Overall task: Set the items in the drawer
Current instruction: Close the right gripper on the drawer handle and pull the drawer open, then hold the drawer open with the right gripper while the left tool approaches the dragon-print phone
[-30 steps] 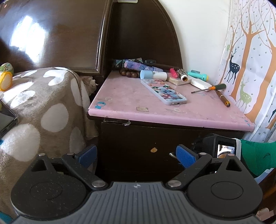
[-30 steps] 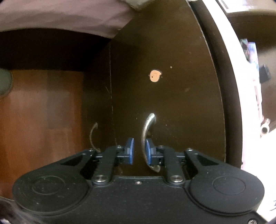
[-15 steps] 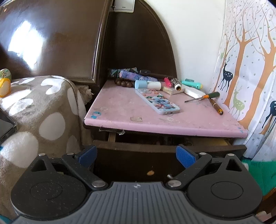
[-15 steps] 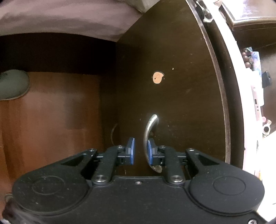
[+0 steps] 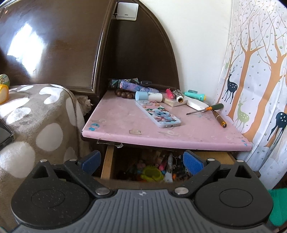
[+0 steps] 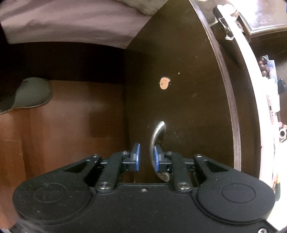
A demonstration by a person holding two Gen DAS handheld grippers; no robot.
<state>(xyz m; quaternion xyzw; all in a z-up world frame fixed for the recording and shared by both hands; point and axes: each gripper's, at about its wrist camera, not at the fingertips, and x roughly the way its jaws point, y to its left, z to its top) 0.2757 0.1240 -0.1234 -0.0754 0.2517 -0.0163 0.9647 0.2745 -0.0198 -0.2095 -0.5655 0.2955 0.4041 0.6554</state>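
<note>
The right gripper [image 6: 145, 155] hooks one finger behind the drawer's rigid metal handle [image 6: 156, 141], jaws narrowly apart and unclamped, while the left gripper [image 5: 141, 161], spread wide and empty, faces the cluttered open drawer [image 5: 152, 170] beneath the nightstand's smooth, probably slippery phone [image 5: 157, 113], best gripped across its long edges.

Spotted blanket [image 5: 35, 114] left, deer curtain [image 5: 254, 75] right, wall switch [image 5: 127, 9] far; grey shape, maybe a slipper [image 6: 30, 93], on floor.
</note>
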